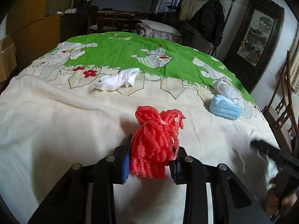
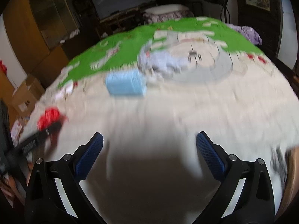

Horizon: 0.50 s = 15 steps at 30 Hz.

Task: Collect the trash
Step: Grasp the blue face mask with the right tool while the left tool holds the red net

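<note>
left fingers clamped on red foam net | right fingers wide, empty | bed

foam net bundle on bed cover, nearest, between pads of left gripper. crumpled tissue farther back, left of bundle. pack of face masks to right, crumpled plastic bag touching its far side. pillow at far end of bed. right gripper over bare cover, well apart from pack.
</note>
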Each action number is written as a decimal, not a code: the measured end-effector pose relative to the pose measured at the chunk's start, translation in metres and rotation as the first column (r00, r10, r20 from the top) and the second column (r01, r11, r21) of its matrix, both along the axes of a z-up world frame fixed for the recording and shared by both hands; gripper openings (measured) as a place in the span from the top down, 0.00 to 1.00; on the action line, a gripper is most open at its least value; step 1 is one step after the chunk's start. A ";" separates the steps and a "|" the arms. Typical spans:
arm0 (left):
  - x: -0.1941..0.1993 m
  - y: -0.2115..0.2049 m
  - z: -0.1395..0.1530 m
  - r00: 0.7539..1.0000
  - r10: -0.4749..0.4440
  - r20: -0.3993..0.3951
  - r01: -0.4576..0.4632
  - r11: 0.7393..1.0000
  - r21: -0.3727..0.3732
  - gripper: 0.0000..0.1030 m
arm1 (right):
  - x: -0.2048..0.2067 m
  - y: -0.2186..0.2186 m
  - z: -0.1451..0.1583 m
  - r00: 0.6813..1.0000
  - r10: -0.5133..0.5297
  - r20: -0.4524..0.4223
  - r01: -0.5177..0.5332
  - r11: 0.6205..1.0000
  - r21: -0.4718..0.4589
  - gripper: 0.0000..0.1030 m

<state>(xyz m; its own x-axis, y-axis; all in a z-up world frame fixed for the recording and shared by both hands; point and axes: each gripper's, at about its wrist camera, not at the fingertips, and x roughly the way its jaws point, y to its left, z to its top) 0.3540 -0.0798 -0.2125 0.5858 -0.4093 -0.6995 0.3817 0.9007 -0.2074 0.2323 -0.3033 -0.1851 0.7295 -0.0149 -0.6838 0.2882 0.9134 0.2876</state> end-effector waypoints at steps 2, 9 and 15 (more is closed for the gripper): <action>0.002 0.003 0.000 1.000 0.003 -0.011 -0.004 1.000 -0.019 0.67 | 0.018 0.003 0.010 0.999 0.004 0.040 -0.003 0.999 -0.043 0.06; 0.006 0.011 -0.001 0.999 0.014 -0.039 -0.016 0.997 -0.071 0.67 | 0.062 0.026 -0.001 0.969 0.245 0.036 -0.247 0.966 0.077 0.20; 0.008 0.014 -0.002 0.998 0.012 -0.055 -0.018 0.995 -0.099 0.67 | 0.030 0.022 0.012 0.983 0.160 0.092 -0.157 0.987 -0.036 0.20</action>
